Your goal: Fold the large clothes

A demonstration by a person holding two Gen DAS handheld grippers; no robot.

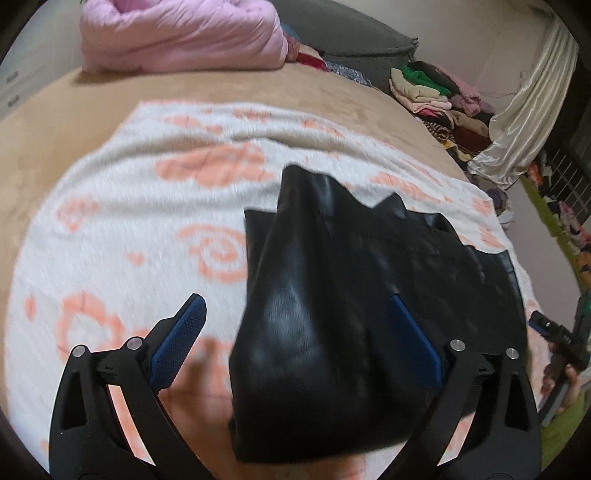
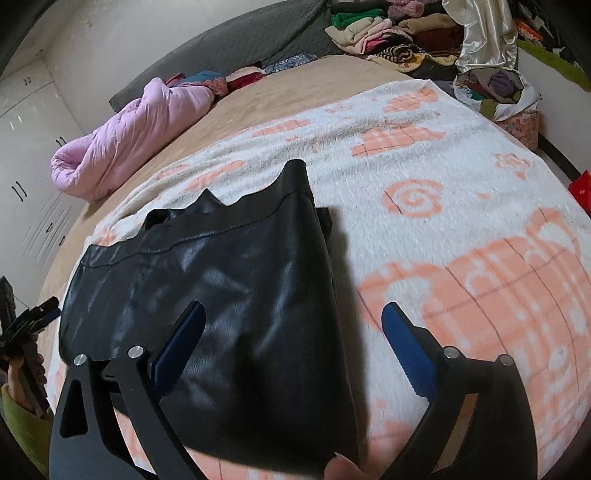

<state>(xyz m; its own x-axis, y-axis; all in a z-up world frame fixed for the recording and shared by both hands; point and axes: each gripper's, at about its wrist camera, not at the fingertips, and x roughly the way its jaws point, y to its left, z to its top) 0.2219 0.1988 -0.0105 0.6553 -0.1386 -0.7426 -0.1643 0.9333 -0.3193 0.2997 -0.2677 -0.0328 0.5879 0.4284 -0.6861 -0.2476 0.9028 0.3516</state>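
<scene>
Shiny black leather-look garment (image 1: 332, 325) folded on white fleece blanket with peach clouds (image 1: 147, 206), tan bed (image 2: 295, 88); left claw (image 1: 299, 317), right claw (image 2: 295, 325) both spread wide, gripping nothing; rolled pink quilt (image 2: 125, 136) at headboard

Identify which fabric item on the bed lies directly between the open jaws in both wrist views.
The shiny black leather-look garment; the rolled pink quilt and the stacked folded clothes lie far off at the bed's far edge.
</scene>
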